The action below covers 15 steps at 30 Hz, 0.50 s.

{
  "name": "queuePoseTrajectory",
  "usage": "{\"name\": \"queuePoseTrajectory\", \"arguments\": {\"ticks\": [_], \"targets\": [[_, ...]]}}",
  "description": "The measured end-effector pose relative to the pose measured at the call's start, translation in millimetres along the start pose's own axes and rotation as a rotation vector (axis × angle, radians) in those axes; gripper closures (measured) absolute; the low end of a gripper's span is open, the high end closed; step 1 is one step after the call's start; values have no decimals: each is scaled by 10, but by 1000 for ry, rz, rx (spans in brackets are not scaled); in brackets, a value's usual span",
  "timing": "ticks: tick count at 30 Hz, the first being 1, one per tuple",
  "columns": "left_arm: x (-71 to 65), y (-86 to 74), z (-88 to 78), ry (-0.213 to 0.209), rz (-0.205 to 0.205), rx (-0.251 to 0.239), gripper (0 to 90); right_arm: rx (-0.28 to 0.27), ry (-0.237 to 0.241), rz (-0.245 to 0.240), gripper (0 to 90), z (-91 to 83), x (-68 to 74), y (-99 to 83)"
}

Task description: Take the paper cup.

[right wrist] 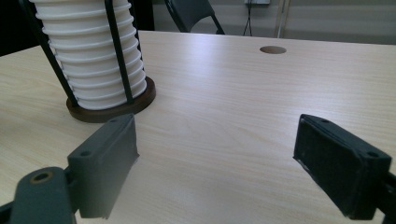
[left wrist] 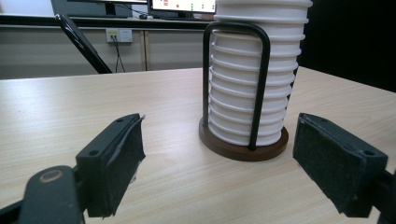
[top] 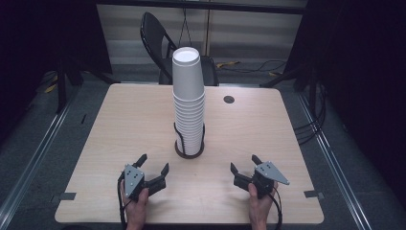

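Note:
A tall stack of white paper cups [top: 188,96] stands upside down in a holder with a round dark wooden base [top: 189,152] and black wire loops, mid-table. In the left gripper view the stack of cups [left wrist: 254,79] rises just ahead, right of centre. In the right gripper view the stack of cups [right wrist: 91,51] sits at the upper left. My left gripper [top: 153,165] rests near the front edge, left of the stack, open with nothing between its jaws. My right gripper [top: 245,164] rests to the right, also open and empty.
The light wooden table [top: 119,124] has a round cable hole [top: 229,99] at the back right. A black folding chair [top: 163,43] stands behind the table. Tape marks [top: 313,194] sit at the front corners. Cables lie on the floor.

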<state>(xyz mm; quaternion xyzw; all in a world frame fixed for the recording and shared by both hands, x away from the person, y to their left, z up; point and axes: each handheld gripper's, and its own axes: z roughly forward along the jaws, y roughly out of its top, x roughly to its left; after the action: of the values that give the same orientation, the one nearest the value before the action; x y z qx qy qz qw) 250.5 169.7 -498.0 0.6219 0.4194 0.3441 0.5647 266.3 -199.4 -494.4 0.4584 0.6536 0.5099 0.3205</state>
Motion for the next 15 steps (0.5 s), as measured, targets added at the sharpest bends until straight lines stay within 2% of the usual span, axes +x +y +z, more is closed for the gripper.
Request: {"name": "queuePoseTrajectory", "arguments": {"ticks": [6, 11, 14, 15], "targets": [[0, 0, 1, 9, -5, -1, 162, 31, -5, -14, 135, 14, 23, 8], [-12, 6, 11, 8, 20, 13, 163, 59, 30, 24, 151, 42, 16, 18], [-15, 8, 18, -3, 19, 20, 181, 44, 56, 6, 215, 27, 37, 20], [-16, 8, 18, -3, 22, 20, 181, 39, 69, 8, 197, 21, 53, 25]]}}
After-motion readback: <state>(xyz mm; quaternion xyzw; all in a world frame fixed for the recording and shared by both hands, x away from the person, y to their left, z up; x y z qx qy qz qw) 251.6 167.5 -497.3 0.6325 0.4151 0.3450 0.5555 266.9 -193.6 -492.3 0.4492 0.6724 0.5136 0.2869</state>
